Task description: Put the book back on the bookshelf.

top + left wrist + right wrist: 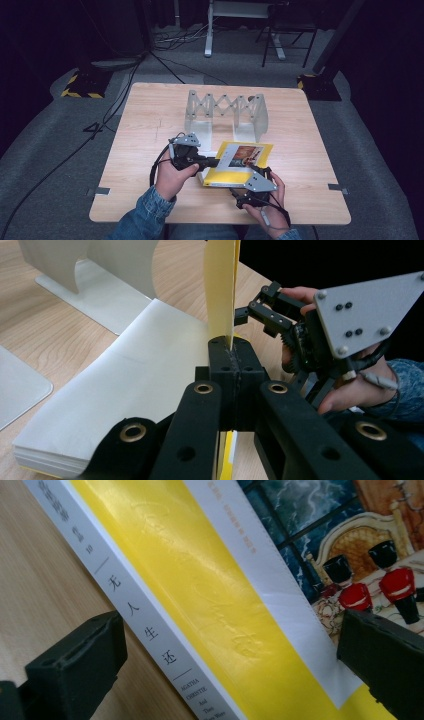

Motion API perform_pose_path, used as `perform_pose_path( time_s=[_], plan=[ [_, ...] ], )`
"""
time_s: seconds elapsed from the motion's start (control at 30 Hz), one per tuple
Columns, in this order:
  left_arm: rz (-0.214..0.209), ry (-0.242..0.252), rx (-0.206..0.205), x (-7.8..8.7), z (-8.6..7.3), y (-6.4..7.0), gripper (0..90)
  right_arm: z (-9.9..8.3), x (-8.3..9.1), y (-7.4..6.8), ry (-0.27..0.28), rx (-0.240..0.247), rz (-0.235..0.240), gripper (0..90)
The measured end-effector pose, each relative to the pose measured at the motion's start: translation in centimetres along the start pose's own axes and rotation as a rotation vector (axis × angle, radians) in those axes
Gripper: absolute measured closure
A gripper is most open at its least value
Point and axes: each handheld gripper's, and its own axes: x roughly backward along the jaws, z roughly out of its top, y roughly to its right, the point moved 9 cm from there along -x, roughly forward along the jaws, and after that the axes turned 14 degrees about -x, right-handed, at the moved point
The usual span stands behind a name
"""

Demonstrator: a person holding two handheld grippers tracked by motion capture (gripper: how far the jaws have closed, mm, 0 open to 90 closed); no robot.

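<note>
Near the table's (150, 120) front edge my right gripper (254, 196) sat with jaws apart astride the paperback's (239, 165) spine; my left gripper (231, 347) clamped its lifted yellow cover (222, 287), which I judged might tear or slip; the expanding bookstand (226, 112) stood beyond

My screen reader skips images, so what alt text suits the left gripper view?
The left gripper is shut on a yellow book cover, lifting it upright off the white pages. Beyond, a hand holds the right gripper, and a white book stand sits on the wooden table.
</note>
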Motion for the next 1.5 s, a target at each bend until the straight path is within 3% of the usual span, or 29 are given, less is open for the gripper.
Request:
perform_pose_path(
  time_s=[0.23,0.53,0.63,0.7,0.83,0.93,1.03,1.17,1.27,1.4,1.5],
  plan=[
    [-0.002,-0.001,0.014,-0.2,-0.1,-0.3,89.6,-0.1,-1.0,0.3,0.027,0.093,-0.076,0.0],
    [0.003,-0.011,0.029,-0.4,-0.6,-0.6,89.6,0.0,-2.2,0.9,0.045,0.164,-0.143,0.0],
    [0.014,-0.024,0.035,-0.5,-0.9,-0.8,89.6,-0.1,-2.2,1.0,0.033,0.184,-0.152,11.3],
    [0.018,-0.030,0.042,-0.6,-1.1,-0.9,89.5,-0.3,-2.1,0.8,0.013,0.207,-0.127,18.2],
    [0.041,-0.043,0.044,-0.7,-1.4,-1.4,89.4,-0.3,-1.7,-0.2,-0.015,0.308,-0.126,39.9],
    [0.072,-0.046,0.046,-0.5,-1.6,-1.7,88.7,-0.1,-1.4,-0.7,-0.026,0.380,-0.138,54.0],
    [0.131,-0.035,0.044,-0.2,-1.5,-2.2,84.7,0.2,-1.0,-0.9,-0.036,0.439,-0.157,62.8],
    [0.236,0.002,0.040,0.6,-1.4,-3.5,57.8,0.6,-0.5,-1.0,-0.047,0.500,-0.180,68.3],
    [0.286,0.042,0.047,1.1,-1.4,-4.2,44.2,0.7,-0.3,-1.3,-0.055,0.494,-0.156,73.1],
    [0.329,0.055,0.050,1.9,-1.7,-4.9,39.2,0.9,-0.1,-1.7,-0.064,0.501,-0.143,74.8],
    [0.368,0.069,0.054,2.7,-1.9,-5.4,36.8,1.4,0.4,-1.8,-0.055,0.478,-0.137,75.4]
  ],
)
